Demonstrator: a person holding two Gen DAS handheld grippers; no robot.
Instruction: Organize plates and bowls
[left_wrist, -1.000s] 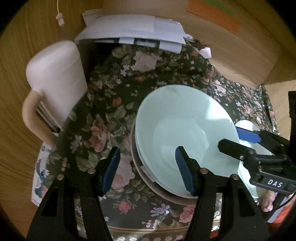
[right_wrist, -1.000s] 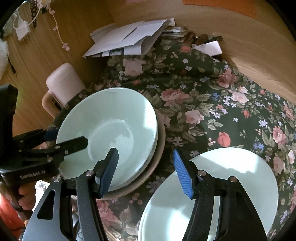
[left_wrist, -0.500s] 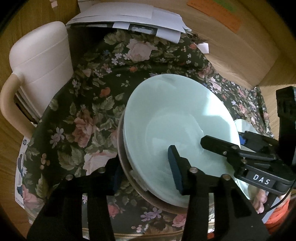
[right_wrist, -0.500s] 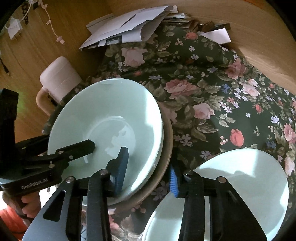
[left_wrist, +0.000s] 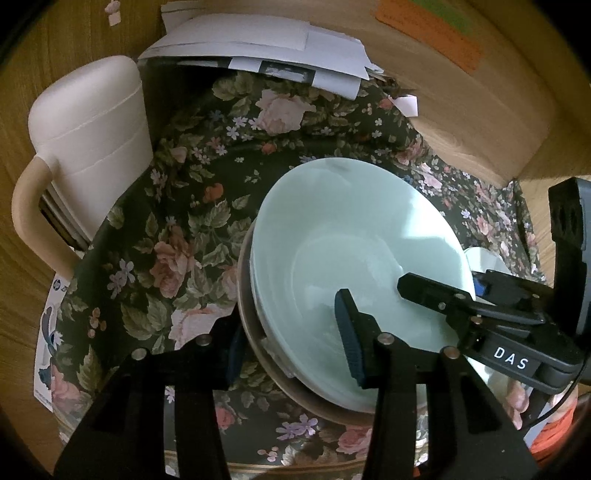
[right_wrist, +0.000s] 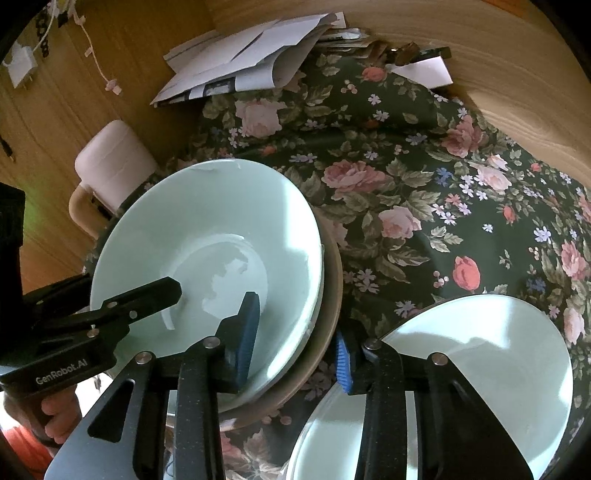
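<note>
where both claws close, bowl stack (left_wrist: 354, 258) rim between each claw's (left_wrist: 291, 343) pads

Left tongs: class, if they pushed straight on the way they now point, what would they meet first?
Probably the stack of pale green bowls: the left tongs already straddle its near rim, one finger inside, one outside. Beyond lies the floral tablecloth; depth is unclear.
</note>
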